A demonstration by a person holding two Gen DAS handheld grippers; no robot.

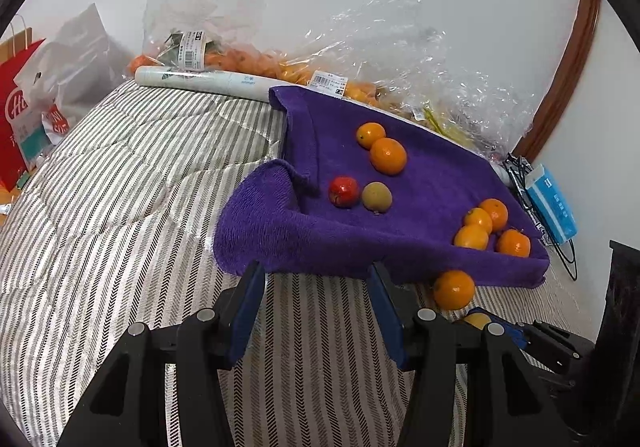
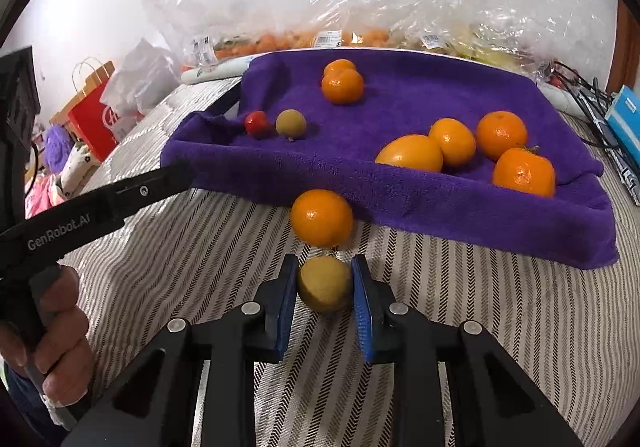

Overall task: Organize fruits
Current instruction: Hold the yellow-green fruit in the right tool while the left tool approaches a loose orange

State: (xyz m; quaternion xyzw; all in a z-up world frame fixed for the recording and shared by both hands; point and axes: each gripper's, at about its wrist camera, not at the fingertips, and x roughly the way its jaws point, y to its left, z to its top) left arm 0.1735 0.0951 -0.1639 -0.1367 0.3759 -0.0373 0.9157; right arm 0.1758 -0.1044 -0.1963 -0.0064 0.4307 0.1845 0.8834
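Right gripper [image 2: 325, 279]: blue pads clamped on a small yellow-green fruit [image 2: 325, 283], round, dull-skinned, a short stem at its top, resting on or just over the striped bedspread [image 2: 160, 247]. Angled downward toward the bed, both black fingers framing the fruit from either side.

Just beyond it: a loose orange [image 2: 321, 217], glossy, lying on the bedspread, touching the near edge of the purple towel [image 2: 440, 207].

Left gripper [image 1: 316, 279]: jaws partly apart, nothing between them, tips close to the towel's near fold, pointing down at the bed. Seen from the right wrist view: a hand [image 2: 56, 331] wrapped around its black handle, at the left.

On the towel: four oranges [image 2: 460, 151] clustered at the near right, touching one another; two more oranges [image 2: 342, 83] farther back, one against the other; a small red fruit [image 2: 258, 123] just beside a second yellow-green fruit [image 2: 291, 123], near the left fold. Possibly an apple, the red one; too small to tell.

Behind the towel, along the white wall: crinkled clear plastic bags [image 2: 280, 7] holding more orange fruit, price labels showing. Off to the left: a red paper bag [image 2: 94, 115]. At the right edge: a blue box [image 2: 624, 119] and black cables.
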